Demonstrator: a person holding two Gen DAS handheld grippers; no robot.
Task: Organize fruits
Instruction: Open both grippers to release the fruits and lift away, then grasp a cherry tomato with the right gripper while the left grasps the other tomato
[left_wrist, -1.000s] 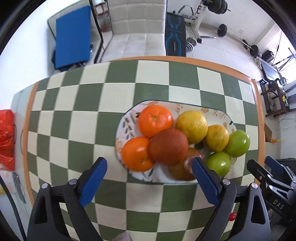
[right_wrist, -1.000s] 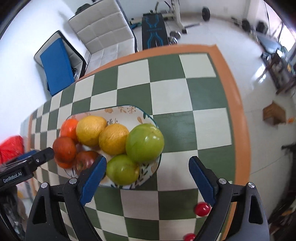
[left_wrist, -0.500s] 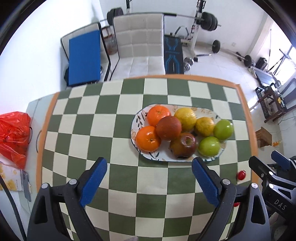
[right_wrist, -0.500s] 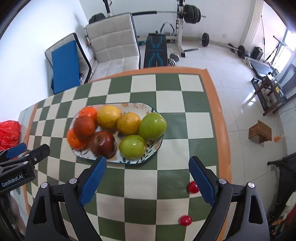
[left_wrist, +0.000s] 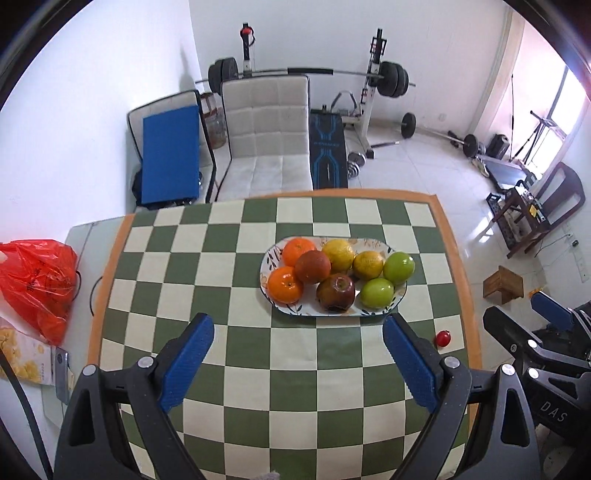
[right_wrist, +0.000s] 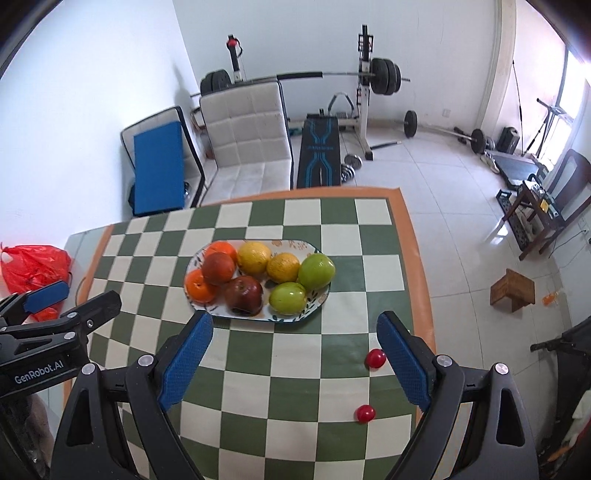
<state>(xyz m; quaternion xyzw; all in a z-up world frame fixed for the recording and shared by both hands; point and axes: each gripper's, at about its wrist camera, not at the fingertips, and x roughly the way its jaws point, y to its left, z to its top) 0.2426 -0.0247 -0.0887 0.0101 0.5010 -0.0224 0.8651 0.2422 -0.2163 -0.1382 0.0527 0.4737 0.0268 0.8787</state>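
Two small red round fruits, cherry-like, lie loose on the green-and-cream checked tablecloth, well apart from the oval patterned ceramic plate that already carries eight pieces sorted by colour; oranges on its left end, yellow citrus in the middle, green apples to the right, a dark red apple at the near rim. The nearer red fruit and the farther one both sit toward the table's right-hand orange border, just inside the right finger of the right gripper; its blue-padded fingers stand wide and hold nothing. The left gripper is likewise wide and empty, centred below the plate, and only one red fruit shows in its view, beyond its right finger; so I judge the right hand better placed, needing a drop toward the lower right; round fruits have no long axis, so wrist angle hardly matters.
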